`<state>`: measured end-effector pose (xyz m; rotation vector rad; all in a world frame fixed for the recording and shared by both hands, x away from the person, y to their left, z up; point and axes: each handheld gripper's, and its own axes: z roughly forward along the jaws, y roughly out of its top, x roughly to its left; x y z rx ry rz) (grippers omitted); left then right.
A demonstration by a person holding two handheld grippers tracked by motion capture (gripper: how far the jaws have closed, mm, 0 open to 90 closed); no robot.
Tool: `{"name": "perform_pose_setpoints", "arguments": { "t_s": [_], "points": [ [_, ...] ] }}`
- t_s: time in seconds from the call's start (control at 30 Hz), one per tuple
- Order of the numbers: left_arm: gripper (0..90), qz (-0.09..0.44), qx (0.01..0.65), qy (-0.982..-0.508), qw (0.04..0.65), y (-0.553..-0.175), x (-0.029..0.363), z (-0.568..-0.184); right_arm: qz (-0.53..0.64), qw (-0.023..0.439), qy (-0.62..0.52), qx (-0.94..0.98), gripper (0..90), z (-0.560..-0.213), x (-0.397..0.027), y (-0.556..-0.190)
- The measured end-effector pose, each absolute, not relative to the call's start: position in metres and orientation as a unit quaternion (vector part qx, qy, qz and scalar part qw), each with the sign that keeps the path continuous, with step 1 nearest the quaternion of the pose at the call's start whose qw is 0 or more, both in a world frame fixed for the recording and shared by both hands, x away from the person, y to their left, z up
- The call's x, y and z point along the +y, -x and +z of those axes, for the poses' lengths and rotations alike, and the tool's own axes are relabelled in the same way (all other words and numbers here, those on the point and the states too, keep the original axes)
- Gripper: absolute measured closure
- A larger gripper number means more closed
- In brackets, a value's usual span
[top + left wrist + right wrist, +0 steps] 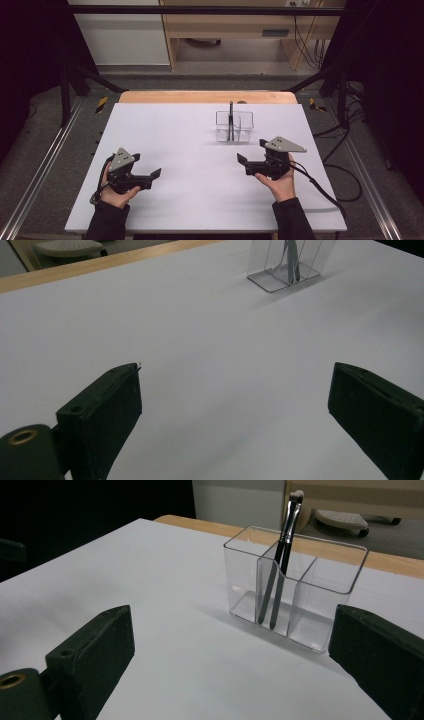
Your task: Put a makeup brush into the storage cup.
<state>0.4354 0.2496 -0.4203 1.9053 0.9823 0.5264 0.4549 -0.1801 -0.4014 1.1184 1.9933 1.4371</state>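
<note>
Hands rest low at the near edge in the high view, left gripper [156, 172] and right gripper [242, 159] both spread with nothing between the jaws, while the clear organizer [234, 126] stands far and right of centre with two brushes [231, 120] upright inside. Left gripper view puts that organizer [287, 265] well apart, far right on the white table [210, 355]. Right gripper view has the brushes [280, 575] leaning in the middle compartment of the organizer [295, 587], so a clean finish, I'd judge, means drawing the right gripper away level, clear of the rim.
</note>
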Motion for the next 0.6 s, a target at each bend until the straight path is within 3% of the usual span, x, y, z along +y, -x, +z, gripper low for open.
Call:
{"name": "perform_pose_setpoints", "arguments": {
  "t_s": [0.6],
  "points": [
    [5.8, 0.215, 0.398, -0.772, 0.446, -0.434, 0.25, -0.425, 0.511, 0.222, -0.419, 0.717, 4.2, -0.425, -0.208, -0.429]
  ]
}}
